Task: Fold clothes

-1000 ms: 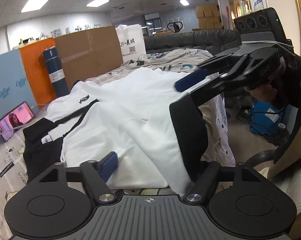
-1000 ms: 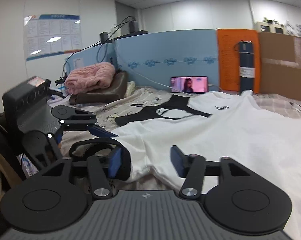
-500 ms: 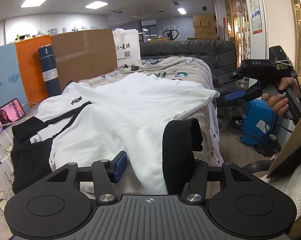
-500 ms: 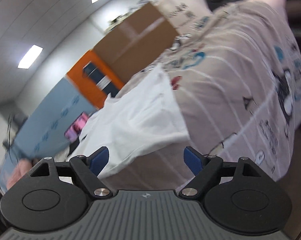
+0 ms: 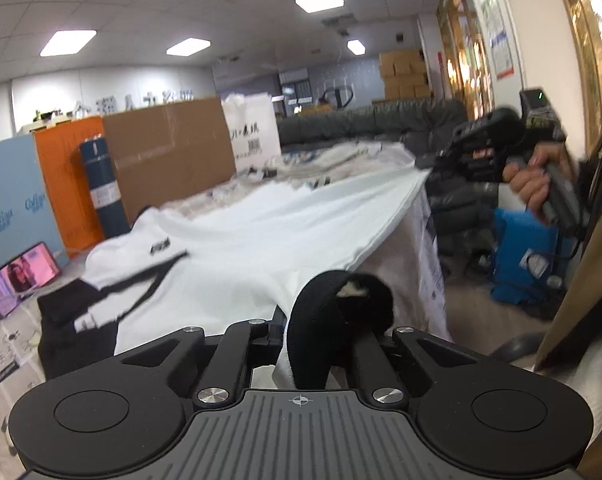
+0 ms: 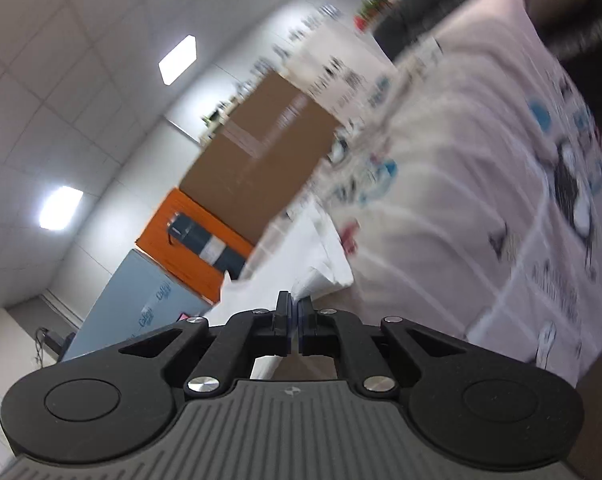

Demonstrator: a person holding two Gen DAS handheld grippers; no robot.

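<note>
**Item: white top, both corners newly gripped**

- **Garment:** white T-shirt (image 5: 261, 232) with black sleeve trim, lying across a bed (image 5: 5, 344) under a printed cover. Its collar end is at the far left, its hem at the near right edge of the bed.
- **Left gripper (image 5: 301, 332):** a moment ago its jaws stood spread either side of the near sleeve; they are now closing, and the black cuff (image 5: 341, 312) and white cloth are bunched between them.
- **Right gripper (image 6: 294, 320):** a second ago spread and low over the shirt; since then it has swung to the far hem corner and is pressed together on a thin fold of white cloth. From the left camera, the hem runs taut up to it.
- **Meaning for the task:** judged ready for lifting; both ends of one side are held, so that edge can be carried over towards the far left.
- **Also present:** phone (image 5: 21, 276), cardboard box (image 5: 169, 152), blue cylinder (image 5: 103, 188).
</note>
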